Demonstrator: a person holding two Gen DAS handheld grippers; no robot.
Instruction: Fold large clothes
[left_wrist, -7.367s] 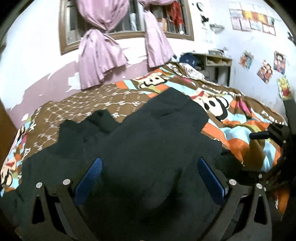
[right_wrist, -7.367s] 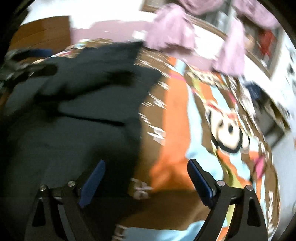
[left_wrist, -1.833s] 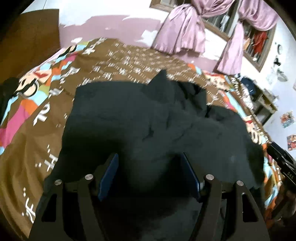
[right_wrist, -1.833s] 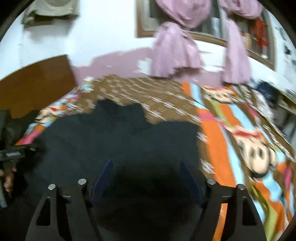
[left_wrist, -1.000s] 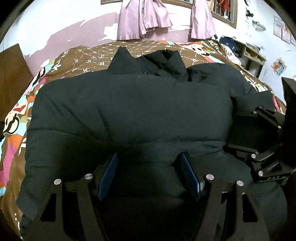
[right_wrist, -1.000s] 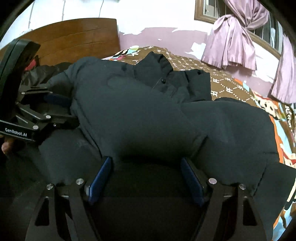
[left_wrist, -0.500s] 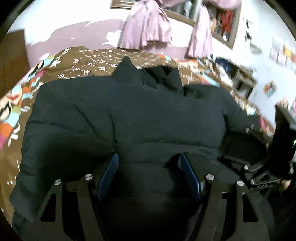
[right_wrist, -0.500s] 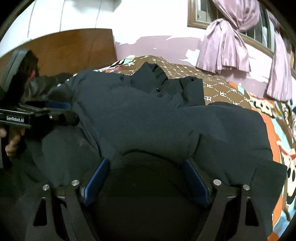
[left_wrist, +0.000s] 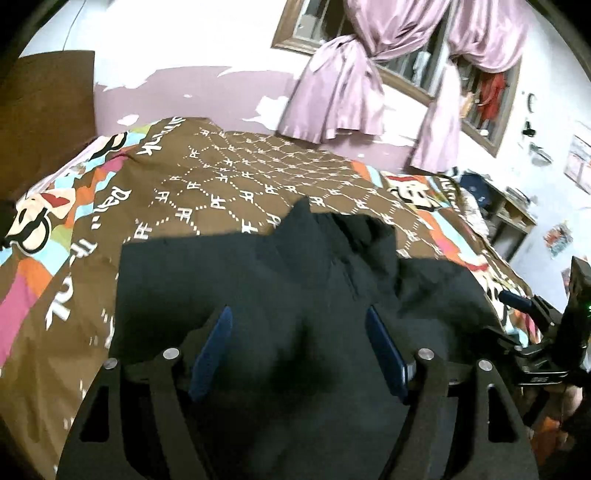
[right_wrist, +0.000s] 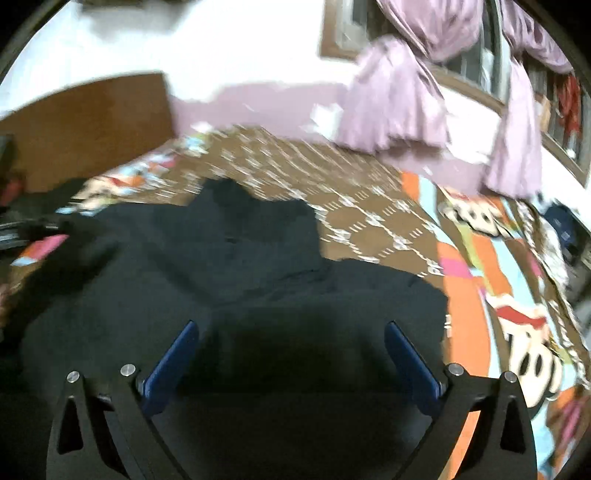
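Spread across the bed's brown patterned bedspread with bright cartoon panels (left_wrist: 236, 173) lies the large black padded jacket (left_wrist: 280, 280), its collar pointing toward the wall with the pink tied-back curtains (left_wrist: 332, 96). Over the near part of the jacket, the left claw (left_wrist: 297, 328) has its blue-padded fingers (left_wrist: 212, 349) set wide apart, with nothing pinched between them. The right claw (right_wrist: 290, 350) likewise stands wide, its blue pads (right_wrist: 412, 363) spread over dark fabric and gripping nothing. From the left wrist view, the right claw (left_wrist: 524, 317) shows at the jacket's right edge. The right wrist view is motion-blurred; a brown wooden headboard (right_wrist: 85, 122) stands at upper left.
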